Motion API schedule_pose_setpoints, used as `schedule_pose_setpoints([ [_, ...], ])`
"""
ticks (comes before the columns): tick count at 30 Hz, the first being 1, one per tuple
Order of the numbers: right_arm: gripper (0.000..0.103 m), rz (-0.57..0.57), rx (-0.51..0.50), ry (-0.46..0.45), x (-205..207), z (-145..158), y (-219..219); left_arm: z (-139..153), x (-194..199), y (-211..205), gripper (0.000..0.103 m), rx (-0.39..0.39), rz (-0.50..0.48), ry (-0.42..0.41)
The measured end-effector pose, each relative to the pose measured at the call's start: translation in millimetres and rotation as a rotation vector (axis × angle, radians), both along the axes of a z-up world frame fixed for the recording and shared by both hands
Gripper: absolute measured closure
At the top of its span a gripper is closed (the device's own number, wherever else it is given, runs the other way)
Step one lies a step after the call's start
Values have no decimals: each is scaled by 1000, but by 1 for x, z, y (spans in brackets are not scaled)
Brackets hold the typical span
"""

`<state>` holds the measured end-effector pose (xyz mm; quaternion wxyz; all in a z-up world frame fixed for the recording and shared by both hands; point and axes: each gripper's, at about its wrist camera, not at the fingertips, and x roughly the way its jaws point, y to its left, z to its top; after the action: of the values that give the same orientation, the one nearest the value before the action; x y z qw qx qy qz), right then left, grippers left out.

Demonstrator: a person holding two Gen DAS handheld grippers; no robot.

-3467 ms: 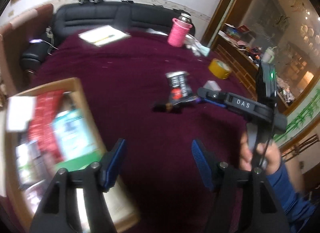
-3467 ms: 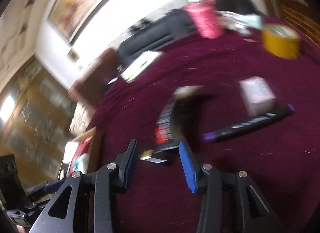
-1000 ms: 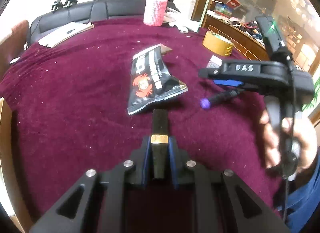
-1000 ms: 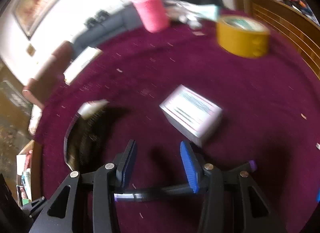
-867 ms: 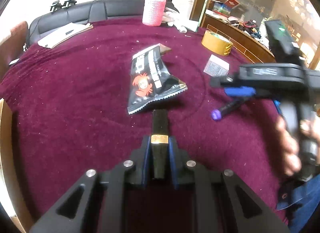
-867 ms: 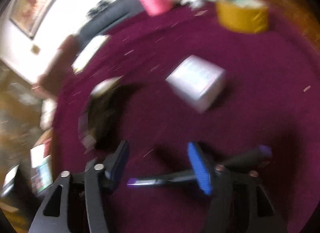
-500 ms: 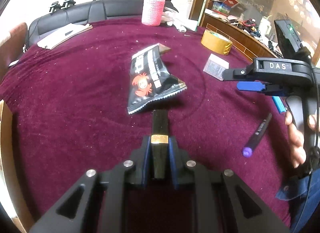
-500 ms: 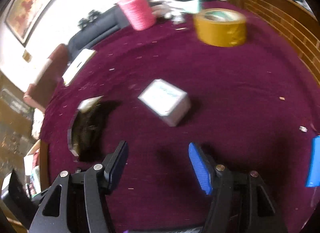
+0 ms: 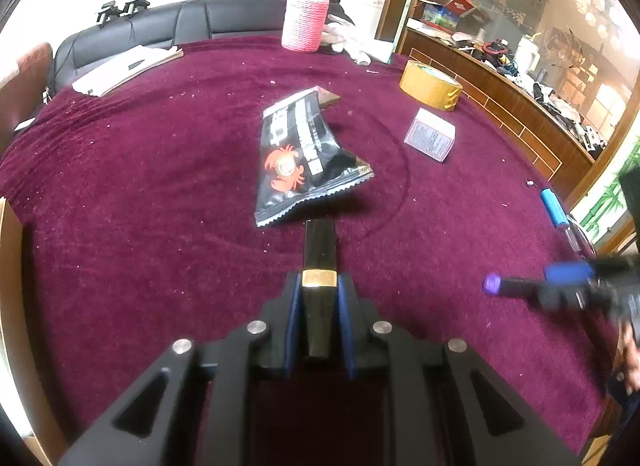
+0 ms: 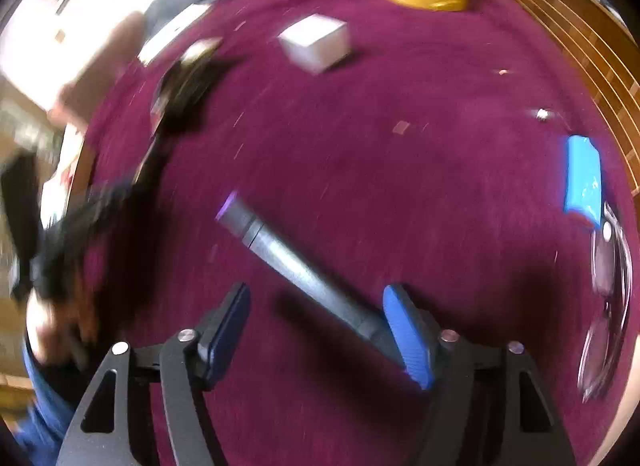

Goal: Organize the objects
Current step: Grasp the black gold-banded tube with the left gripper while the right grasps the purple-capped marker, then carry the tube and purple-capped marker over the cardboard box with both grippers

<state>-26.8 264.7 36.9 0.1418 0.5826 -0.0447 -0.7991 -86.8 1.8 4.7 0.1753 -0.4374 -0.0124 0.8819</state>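
Marker [image 10: 296, 262] is the step in hand, I reckon: it lies flat on the maroon tablecloth [image 10: 400, 169], slanting from its purple end cap up-left down to the right gripper [image 10: 316, 330], w/ its rear end just beside, maybe touching, the right-hand blue pad. That gripper's fingers stand wide apart and have just been opening; the marker body crosses the gap between them at an angle but nothing presses on it. View is smeared, so contact can't be called for sure.

Left gripper [image 9: 318, 294] is clamped tight on a slim black tube w/ a gold band [image 9: 319, 266], prob. a lipstick, its tip sticking fwd over the cloth just short of the black snack packet [image 9: 304, 153].

To do the grab well, imo:
- Square up first. Marker sits diagonal to the pads, so roll the wrist until the fingers straddle it crosswise, else it'll skid or pivot out.
- Aim for the mid-barrel, not the tail end, so it hangs balanced.
- Come down till the pad tips nearly meet the cloth, then close; a round barrel on plush fabric will roll if nudged from one side.
- Settle the hand before closing.
- Keep the left hand parked w/ its tube so the two don't clash.

Other stuff waits: small white box [image 9: 430, 133], yellow tape roll [image 9: 430, 83], blue item [image 10: 582, 181] near the table edge.
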Motion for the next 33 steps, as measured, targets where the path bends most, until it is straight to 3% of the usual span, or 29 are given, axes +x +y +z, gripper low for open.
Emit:
schedule_pose_setpoints([
  [4,29,112,32,50,22,0,-19,0,1,1,86,-4,0,3],
  [6,46,124,101,111,25,-3,-26,0,0,0,86,0,1,1],
  [7,68,123,136,125,24,-4,-29,0,0,-1,86,8,0,0],
  [8,82,126,183,152,23,-3,-33,0,-1,0,86,15,0,-2],
  [9,86,129,205,166,24,-3,-36,0,-2,-2,86,28,2,-6],
  [13,87,44,127,169,21,0,-29,-1,-3,-10,86,89,18,-27],
  [17,87,-48,-119,200,21,6,-23,-1,-3,-15,86,129,33,-35],
  [21,87,-69,-231,191,21,1,-38,5,0,-20,86,156,50,-18],
  [25,87,-46,-237,191,19,1,-56,12,11,-25,86,196,66,-13],
  [33,87,15,-230,216,27,8,-80,39,60,-45,86,202,109,72],
])
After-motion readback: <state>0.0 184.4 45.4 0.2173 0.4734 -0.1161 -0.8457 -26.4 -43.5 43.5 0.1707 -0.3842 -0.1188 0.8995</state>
